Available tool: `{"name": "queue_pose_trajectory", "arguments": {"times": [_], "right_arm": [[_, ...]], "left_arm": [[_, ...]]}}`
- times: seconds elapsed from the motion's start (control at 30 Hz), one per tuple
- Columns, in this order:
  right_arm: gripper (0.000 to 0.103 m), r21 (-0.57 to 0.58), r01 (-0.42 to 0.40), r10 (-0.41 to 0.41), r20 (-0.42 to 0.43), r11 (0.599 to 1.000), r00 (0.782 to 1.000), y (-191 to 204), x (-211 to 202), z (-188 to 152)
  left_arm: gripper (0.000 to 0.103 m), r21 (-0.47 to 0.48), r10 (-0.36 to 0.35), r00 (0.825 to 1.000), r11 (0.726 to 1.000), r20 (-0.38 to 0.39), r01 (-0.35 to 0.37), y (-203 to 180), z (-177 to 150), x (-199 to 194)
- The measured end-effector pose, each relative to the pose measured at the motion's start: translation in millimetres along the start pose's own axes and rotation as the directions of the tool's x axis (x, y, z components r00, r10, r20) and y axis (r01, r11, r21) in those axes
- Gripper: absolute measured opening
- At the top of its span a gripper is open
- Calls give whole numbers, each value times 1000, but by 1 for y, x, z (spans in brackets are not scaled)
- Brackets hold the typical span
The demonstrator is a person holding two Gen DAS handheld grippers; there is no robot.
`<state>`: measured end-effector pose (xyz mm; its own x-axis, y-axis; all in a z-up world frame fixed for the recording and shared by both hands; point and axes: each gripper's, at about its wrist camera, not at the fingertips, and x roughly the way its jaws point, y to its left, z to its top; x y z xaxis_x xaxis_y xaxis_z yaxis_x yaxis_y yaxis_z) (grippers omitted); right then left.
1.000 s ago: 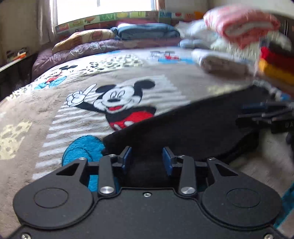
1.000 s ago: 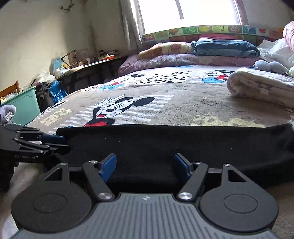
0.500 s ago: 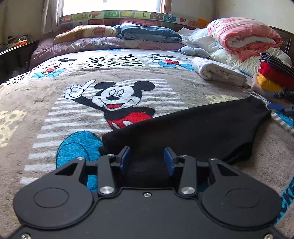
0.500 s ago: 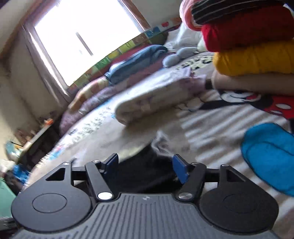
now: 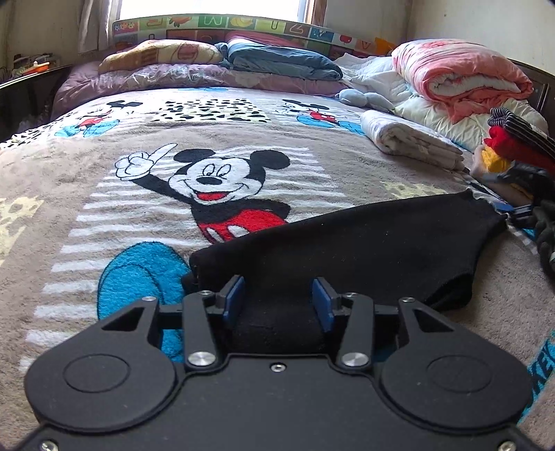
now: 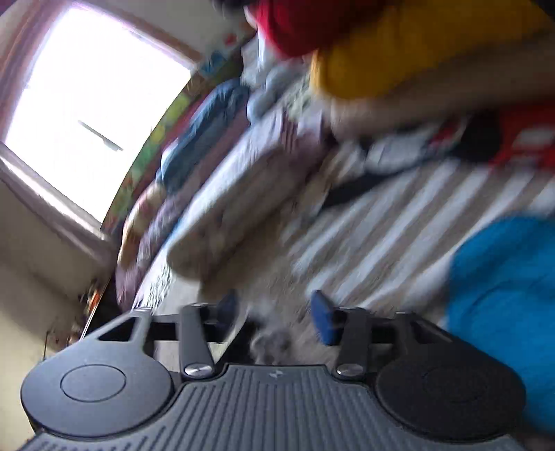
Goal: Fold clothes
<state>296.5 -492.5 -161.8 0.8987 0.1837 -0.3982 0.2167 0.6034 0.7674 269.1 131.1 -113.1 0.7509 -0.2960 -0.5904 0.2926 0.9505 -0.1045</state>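
A black garment (image 5: 353, 249) lies folded on the Mickey Mouse blanket (image 5: 208, 180). My left gripper (image 5: 277, 303) is open, its blue pads either side of the garment's near edge, with cloth between the jaws. My right gripper (image 6: 274, 314) is open and empty, tilted over striped blanket (image 6: 381, 225); the view is blurred. The right gripper also shows at the right edge of the left wrist view (image 5: 520, 208), by the garment's far corner. A stack of folded clothes, yellow (image 6: 399, 59) and red (image 6: 312, 24), is close ahead of the right gripper.
A folded white towel (image 5: 409, 142) and a pink rolled quilt (image 5: 461, 79) lie at the right. Pillows and a blue blanket (image 5: 277, 62) sit at the headboard. The stack of striped, red and yellow clothes (image 5: 513, 145) stands at the right edge.
My right gripper has let go of the black garment and swung right and tilted toward the clothes stack. My left gripper has stayed at the garment's near edge.
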Motion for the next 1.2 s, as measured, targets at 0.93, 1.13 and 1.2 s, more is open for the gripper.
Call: {"name": "queue_pose_trajectory", "arguments": {"times": [0.93,1.13,1.2], "right_arm": [[81,143,24,-21,-27,989,999,22,-12,-62],[74,24,49,-49,1,998,999,32,-7,-70],[55,-6,62,-62,4,998,998,33,-5,-73]], "left_arm": [[51,-67,-39,999,997,11,39,7,2,-2],[54,-59,-38,999,998,6,38,5,2,0],[56,-55,-39,999,998,4,39,4,2,1]]}}
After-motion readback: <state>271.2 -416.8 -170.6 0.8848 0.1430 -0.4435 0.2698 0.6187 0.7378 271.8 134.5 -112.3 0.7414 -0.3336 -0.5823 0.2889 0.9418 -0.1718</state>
